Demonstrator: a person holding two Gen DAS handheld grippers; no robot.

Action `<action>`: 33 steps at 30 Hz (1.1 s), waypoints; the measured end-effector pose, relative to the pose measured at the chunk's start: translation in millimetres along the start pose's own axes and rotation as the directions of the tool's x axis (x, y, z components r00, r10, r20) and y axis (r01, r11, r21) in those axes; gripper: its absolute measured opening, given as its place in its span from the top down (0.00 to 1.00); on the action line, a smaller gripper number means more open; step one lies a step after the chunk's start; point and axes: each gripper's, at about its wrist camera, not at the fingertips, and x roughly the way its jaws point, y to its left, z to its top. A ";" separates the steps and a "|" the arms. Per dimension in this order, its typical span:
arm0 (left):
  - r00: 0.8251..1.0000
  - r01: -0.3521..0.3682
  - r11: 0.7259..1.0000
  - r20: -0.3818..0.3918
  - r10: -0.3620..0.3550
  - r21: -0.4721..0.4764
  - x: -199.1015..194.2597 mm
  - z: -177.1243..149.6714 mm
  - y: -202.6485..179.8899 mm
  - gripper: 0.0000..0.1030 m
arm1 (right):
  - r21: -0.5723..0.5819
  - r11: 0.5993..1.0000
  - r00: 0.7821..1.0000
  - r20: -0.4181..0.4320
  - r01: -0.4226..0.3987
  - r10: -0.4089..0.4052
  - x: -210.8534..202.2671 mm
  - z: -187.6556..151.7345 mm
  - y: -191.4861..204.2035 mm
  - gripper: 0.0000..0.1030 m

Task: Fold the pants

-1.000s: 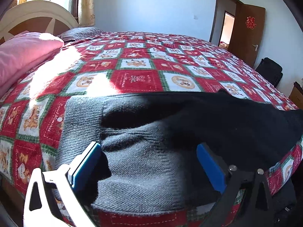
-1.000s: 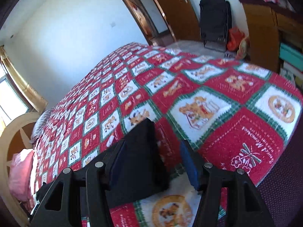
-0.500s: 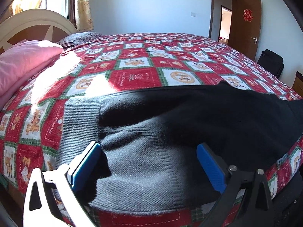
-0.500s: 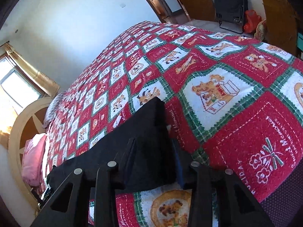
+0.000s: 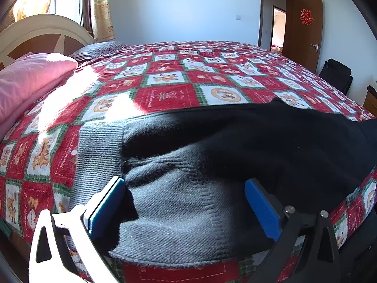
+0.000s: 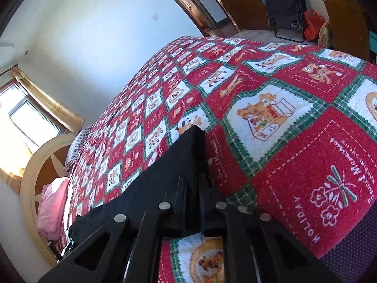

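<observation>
Your right claw (image 6: 196, 188) is pinching the hem end of the dark pants (image 6: 150, 188), its jaws having just been closing on the cloth. Your left claw (image 5: 186, 202) is standing wide open over the grey ribbed waistband (image 5: 94, 148), its blue pads (image 5: 107, 202) gripping nothing. The pants are lying along the near edge of the bed, on a red patchwork bedspread (image 6: 294, 127) reading "HOLIDAY" and "Sweet Memories". A red paper character (image 5: 306, 17) is hanging on the door.
</observation>
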 end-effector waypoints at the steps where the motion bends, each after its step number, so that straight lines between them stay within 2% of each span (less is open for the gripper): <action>1: 1.000 0.001 1.000 0.000 -0.001 0.001 0.1 0.1 -0.1 0.00 | 0.000 1.000 1.000 0.007 0.001 -0.001 -1.1 -0.2 2.7 0.92; 7: 1.000 0.000 1.000 0.000 0.000 0.001 -0.1 -0.1 0.0 0.00 | -0.060 0.998 0.998 0.065 0.002 0.002 -18.7 -1.1 34.3 0.93; 17: 1.000 0.001 1.000 0.000 -0.001 0.000 -0.1 -0.2 0.1 0.00 | -0.254 0.967 0.993 0.113 0.006 0.023 -36.2 -21.6 121.1 0.93; 27: 1.000 0.005 1.000 0.000 -0.005 0.000 -0.3 -0.4 -0.1 0.00 | -0.461 0.886 0.996 0.057 -0.039 0.073 -19.1 -59.7 207.4 0.93; 33: 1.000 0.007 1.000 -0.001 -0.007 0.000 -0.6 -0.7 -1.0 0.00 | -0.561 0.826 0.998 -0.006 -0.055 0.063 7.5 -86.5 244.8 0.93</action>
